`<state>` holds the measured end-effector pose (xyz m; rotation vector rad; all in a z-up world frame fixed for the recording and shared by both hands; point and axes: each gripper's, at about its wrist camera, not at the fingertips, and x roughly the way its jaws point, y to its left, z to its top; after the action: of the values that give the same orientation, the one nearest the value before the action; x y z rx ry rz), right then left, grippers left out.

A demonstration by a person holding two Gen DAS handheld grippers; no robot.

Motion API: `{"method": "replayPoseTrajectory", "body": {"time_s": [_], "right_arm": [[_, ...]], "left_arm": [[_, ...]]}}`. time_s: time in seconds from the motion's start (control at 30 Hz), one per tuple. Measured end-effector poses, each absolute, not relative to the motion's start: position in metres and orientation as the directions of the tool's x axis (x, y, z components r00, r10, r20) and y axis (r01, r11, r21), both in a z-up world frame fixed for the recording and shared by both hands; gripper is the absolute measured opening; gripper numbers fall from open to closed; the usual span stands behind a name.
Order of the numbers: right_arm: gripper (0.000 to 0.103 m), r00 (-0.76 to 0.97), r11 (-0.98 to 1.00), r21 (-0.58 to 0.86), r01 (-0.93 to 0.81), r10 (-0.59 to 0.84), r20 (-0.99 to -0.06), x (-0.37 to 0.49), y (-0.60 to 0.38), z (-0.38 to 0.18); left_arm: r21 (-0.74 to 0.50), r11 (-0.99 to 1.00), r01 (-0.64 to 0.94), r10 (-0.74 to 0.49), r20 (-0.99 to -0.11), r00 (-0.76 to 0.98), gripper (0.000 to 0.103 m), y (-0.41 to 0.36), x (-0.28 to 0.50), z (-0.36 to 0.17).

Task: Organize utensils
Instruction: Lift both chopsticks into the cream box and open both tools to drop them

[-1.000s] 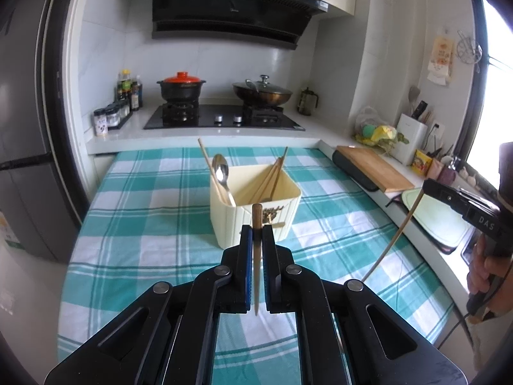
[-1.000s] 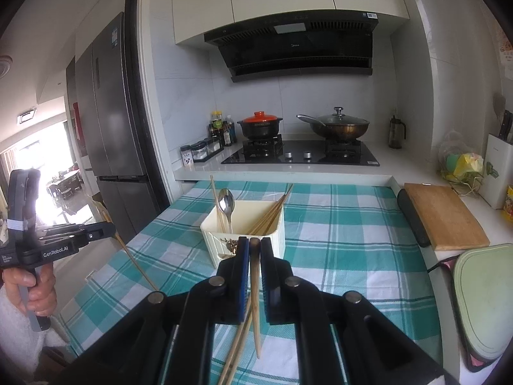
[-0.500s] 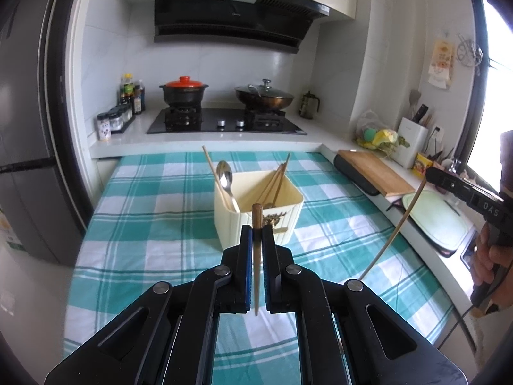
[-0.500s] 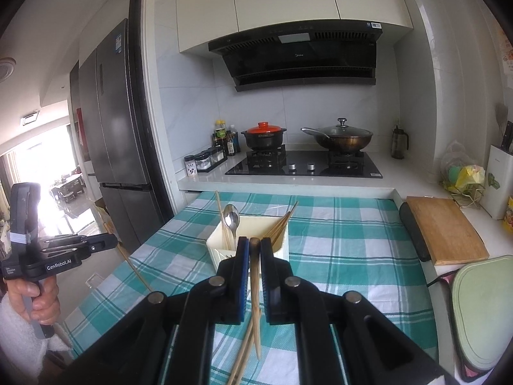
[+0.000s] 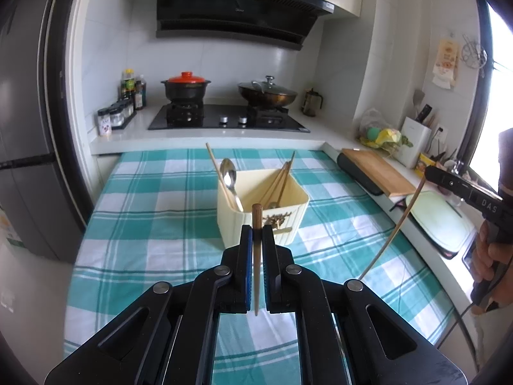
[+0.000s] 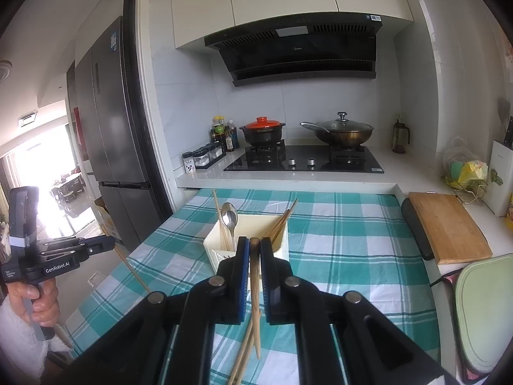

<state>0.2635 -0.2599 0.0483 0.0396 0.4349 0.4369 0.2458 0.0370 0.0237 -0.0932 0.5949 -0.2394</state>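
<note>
Both claws are clamped on chopsticks: the left claw (image 5: 256, 235) on one chopstick (image 5: 256, 256), the right claw (image 6: 254, 247) on another (image 6: 255, 288). Since a second ago, both have been lifted slightly, short of the holder (image 5: 261, 211). Insertion is judged still pending.

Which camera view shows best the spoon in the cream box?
The left wrist view: the spoon appears larger there, with its bowl and handle clear of the fingers. In the right wrist view the spoon is smaller, and its lower handle disappears behind the box wall.
</note>
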Motion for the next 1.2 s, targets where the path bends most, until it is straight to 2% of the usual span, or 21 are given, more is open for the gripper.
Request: {"method": "replayPoseTrajectory", "body": {"time_s": [0.3, 0.5, 0.73, 0.87, 1.0, 1.2], "right_arm": [[0.007, 0.816, 0.905, 0.143, -0.400, 0.423, -0.394, 0.282, -0.257, 0.061], [0.007, 0.827, 0.905, 0.123, -0.408, 0.424, -0.370, 0.311, -0.250, 0.093], [0.007, 0.854, 0.898, 0.134, -0.419, 0.440, -0.279, 0.353, -0.235, 0.131], [0.007, 0.863, 0.896, 0.110, -0.429, 0.443, -0.241, 0.377, -0.218, 0.135], [0.007, 0.847, 0.891, 0.119, -0.438, 0.453, -0.278, 0.408, -0.205, 0.116], [0.007, 0.774, 0.880, 0.195, -0.432, 0.473, -0.420, 0.469, -0.189, 0.061]], "left_arm": [[-0.175, 0.965, 0.195, -0.260, -0.529, 0.808, 0.004, 0.041, 0.263, 0.043], [-0.191, 0.961, 0.202, -0.272, -0.496, 0.825, 0.004, 0.037, 0.282, 0.073], [-0.191, 0.960, 0.204, -0.268, -0.423, 0.865, 0.004, 0.023, 0.325, 0.109], [-0.184, 0.966, 0.181, -0.244, -0.422, 0.873, 0.004, 0.014, 0.360, 0.109], [-0.173, 0.972, 0.162, -0.226, -0.469, 0.854, 0.004, 0.006, 0.395, 0.091], [-0.198, 0.972, 0.127, -0.222, -0.597, 0.771, 0.004, 0.004, 0.447, 0.041]]}}
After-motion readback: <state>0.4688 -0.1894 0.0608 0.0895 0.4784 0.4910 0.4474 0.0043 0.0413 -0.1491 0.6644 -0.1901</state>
